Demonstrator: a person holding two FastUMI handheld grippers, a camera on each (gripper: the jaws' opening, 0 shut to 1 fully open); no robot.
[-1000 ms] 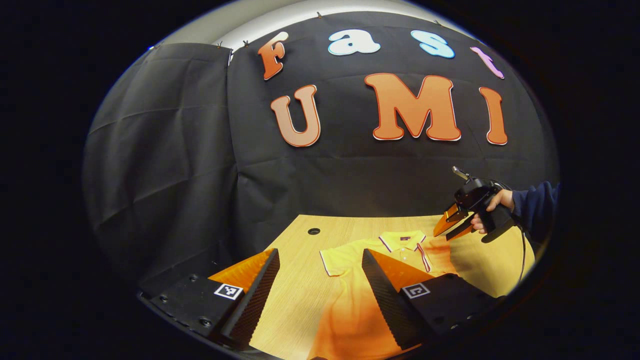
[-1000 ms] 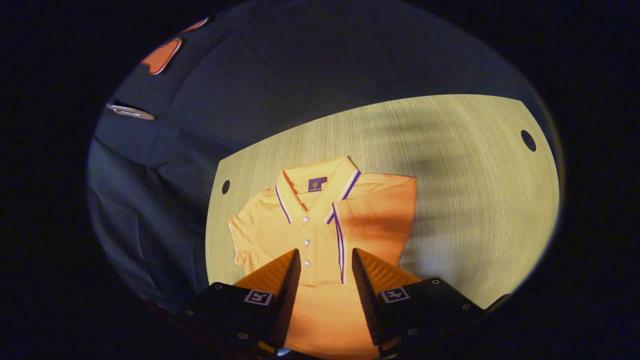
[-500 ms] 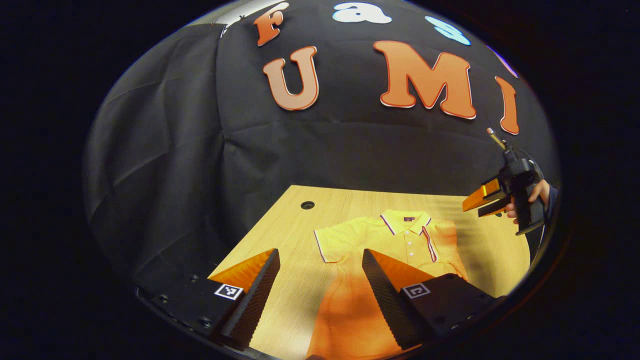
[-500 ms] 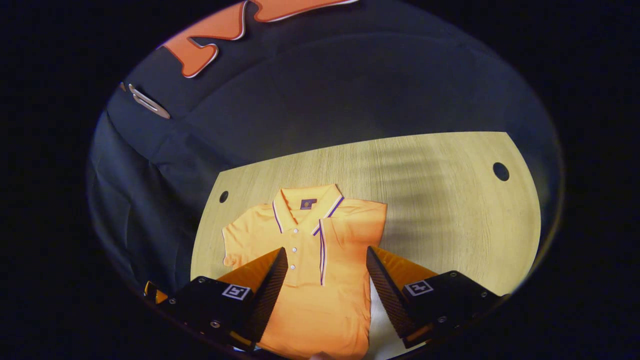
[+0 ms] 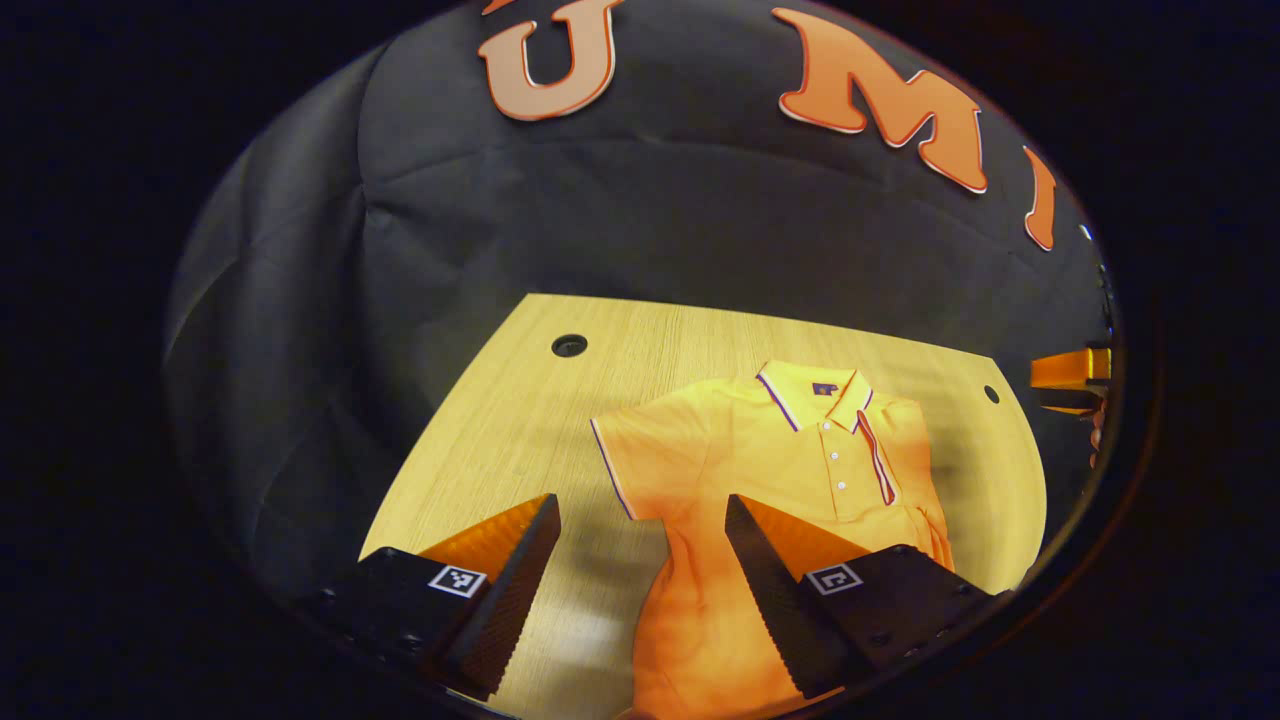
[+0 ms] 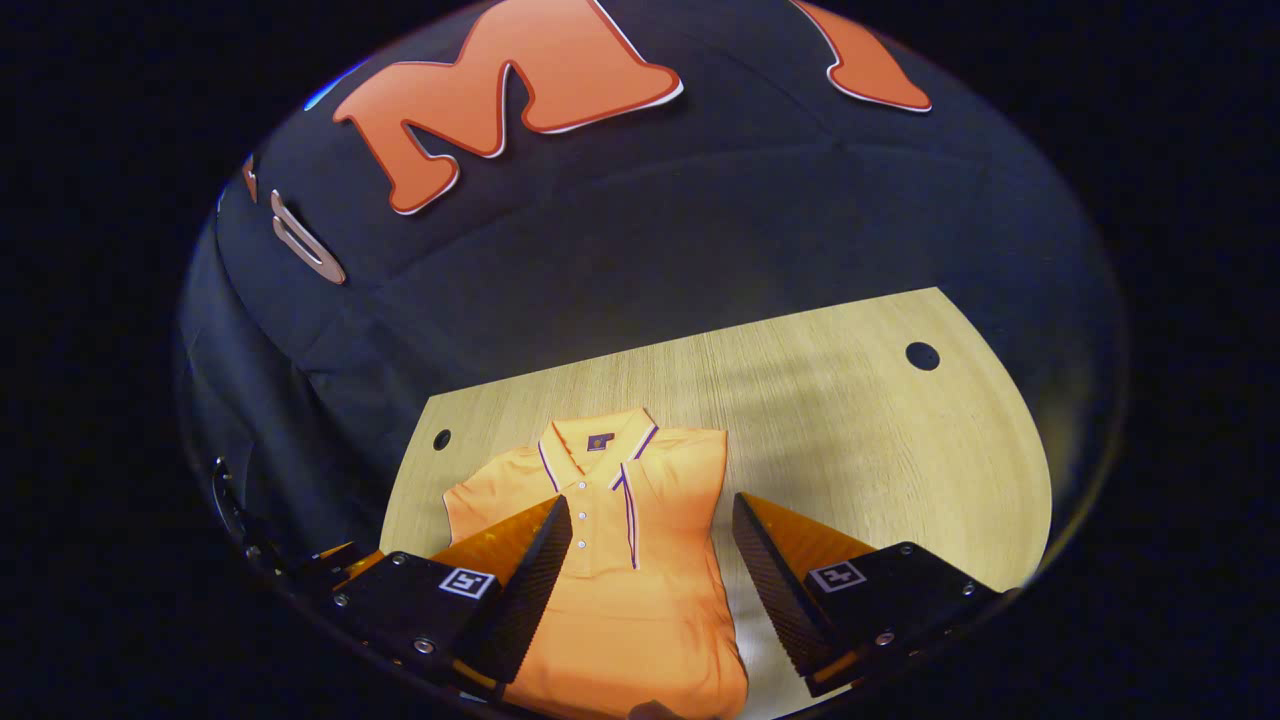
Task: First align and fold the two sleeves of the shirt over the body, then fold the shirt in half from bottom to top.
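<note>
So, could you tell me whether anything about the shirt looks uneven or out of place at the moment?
The shirt lies lopsided on the table: one sleeve is already folded over the body, while the other sleeve spreads flat beside it. Both grippers hover open, holding nothing.

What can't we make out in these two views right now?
- Shirt hem: cut off at the bottom edge in the left gripper view; same in the right gripper view, where the fingers also cover part of the lower body.
- Neck label: too small to make out in either view.
- Right gripper: only a sliver shows at the left gripper view's right edge.
- Table near edge: hidden behind the gripper bodies.
</note>
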